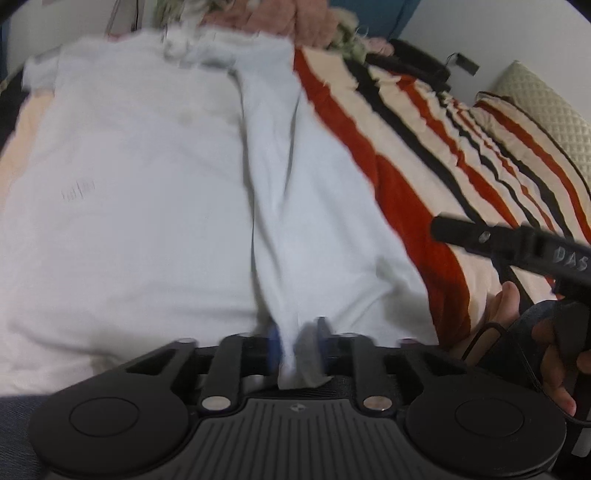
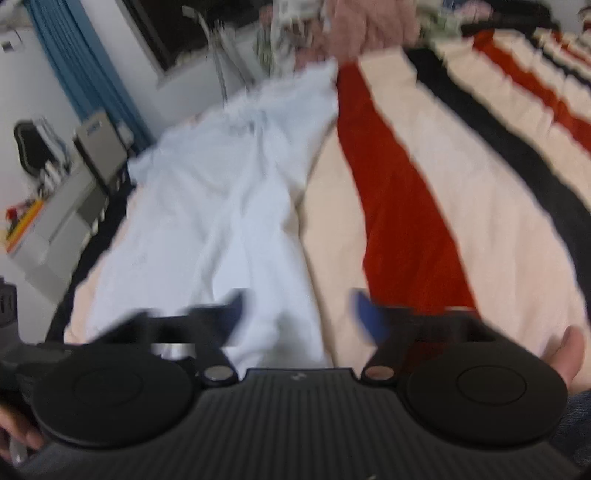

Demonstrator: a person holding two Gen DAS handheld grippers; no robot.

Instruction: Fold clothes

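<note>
Between the fingers of the left gripper [image 1: 295,347] sits a bunched pinch of the white shirt [image 1: 147,192]: the blue pads are drawn in close on a gathered wad of its near hem, which pokes back through toward the camera. From that pinch a raised ridge of cloth runs straight away from the fingers, up the shirt toward its collar end near the heap of other clothes [image 1: 280,18] at the far edge of the bed.

The right gripper [image 2: 297,314] stands wide open and holds nothing, its pads spread apart, one over the shirt's near right corner and one over the striped blanket [image 2: 424,184] (the view is blurred, so whether either pad touches cloth I cannot tell).

The shirt lies flat on the blanket with its long axis pointing away from both grippers, hem near, collar far, mostly to the left of the right gripper. The left hand is the nearer, already on the cloth; any fold likely turns on the ridge it holds.
</note>
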